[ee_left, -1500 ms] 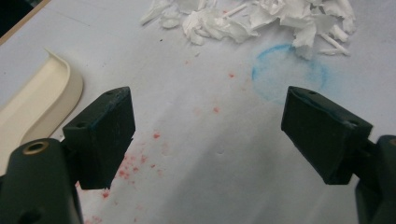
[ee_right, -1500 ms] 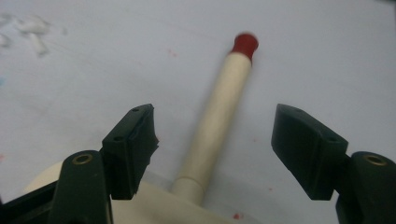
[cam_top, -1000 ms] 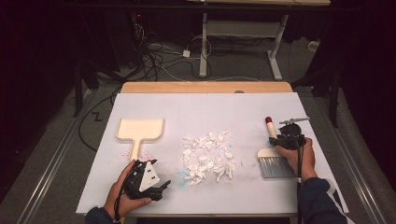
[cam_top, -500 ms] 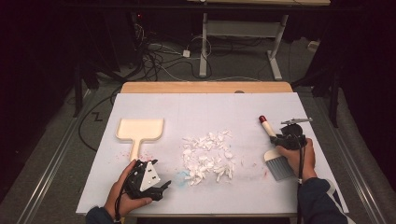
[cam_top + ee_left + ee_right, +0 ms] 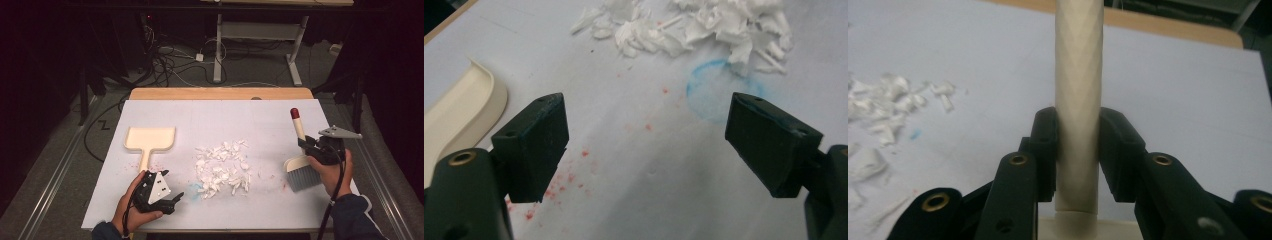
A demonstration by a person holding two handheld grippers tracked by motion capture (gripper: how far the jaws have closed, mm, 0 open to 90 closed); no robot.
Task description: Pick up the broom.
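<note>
A hand brush with a cream handle (image 5: 299, 131), a red tip and grey bristles (image 5: 303, 178) is at the right of the table. My right gripper (image 5: 307, 145) is shut on that handle (image 5: 1079, 95), just above the brush head. A pile of white paper scraps (image 5: 222, 168) lies mid-table. Left of it lies a cream dustpan (image 5: 150, 138), handle toward me. My left gripper (image 5: 176, 198) rests near the front edge, below the dustpan, open with nothing between its jaws (image 5: 644, 130). In the left gripper view the dustpan rim (image 5: 461, 112) is at left and the scraps (image 5: 704, 25) are ahead.
A white sheet (image 5: 225, 120) covers the wooden table (image 5: 220, 93), with red specks (image 5: 574, 170) and a blue ring mark (image 5: 719, 92) near the scraps. Cables and a desk frame (image 5: 255, 35) stand on the dark floor beyond.
The right gripper has carried the brush slightly to the right, and the red tip swung left, then back right and farther away. The left gripper has stayed still.
</note>
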